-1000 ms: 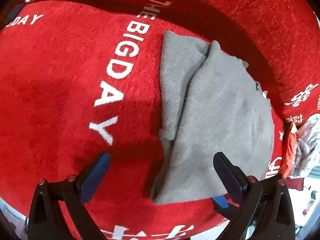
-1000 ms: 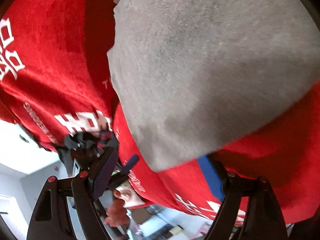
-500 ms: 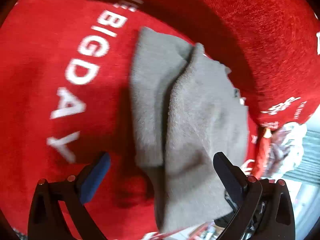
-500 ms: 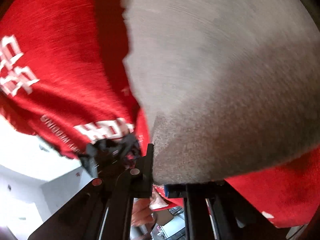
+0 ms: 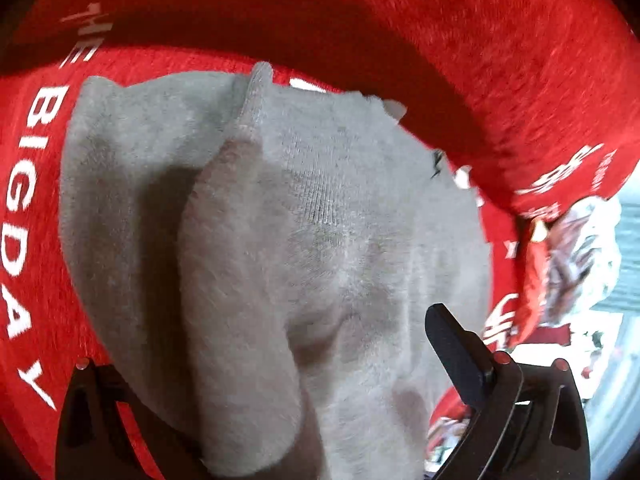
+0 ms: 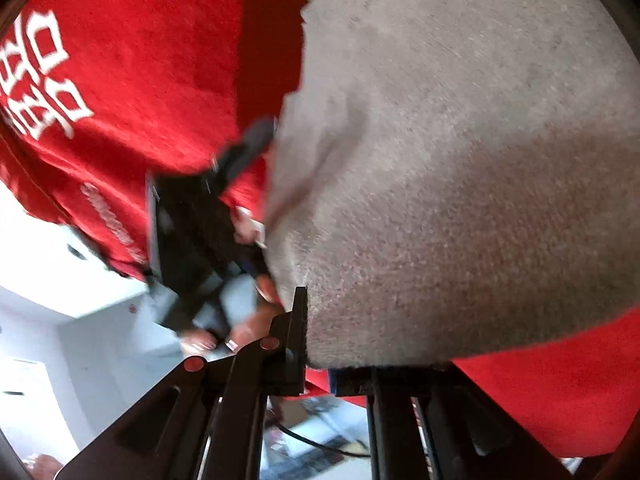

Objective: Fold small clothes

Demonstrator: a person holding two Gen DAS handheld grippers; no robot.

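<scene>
A grey knit garment (image 5: 304, 240) lies folded on a red cloth with white lettering (image 5: 500, 60). My left gripper (image 5: 260, 392) is open; the garment's near end fills the space between its fingers and hides the left one, the right fingertip (image 5: 452, 344) shows. In the right wrist view the garment (image 6: 460, 160) fills most of the frame. My right gripper (image 6: 320, 360) is shut on the garment's near edge and holds it. The left gripper's finger (image 6: 248, 148) shows at the garment's far left edge.
The red cloth (image 6: 140, 60) covers the whole surface and drops off at its edge, where room floor and white walls (image 6: 80, 340) show. A crumpled white and red item (image 5: 576, 260) lies past the cloth's right edge.
My right gripper closed on the garment's edge. My left gripper moved forward onto the garment, whose near end now lies between its open fingers.
</scene>
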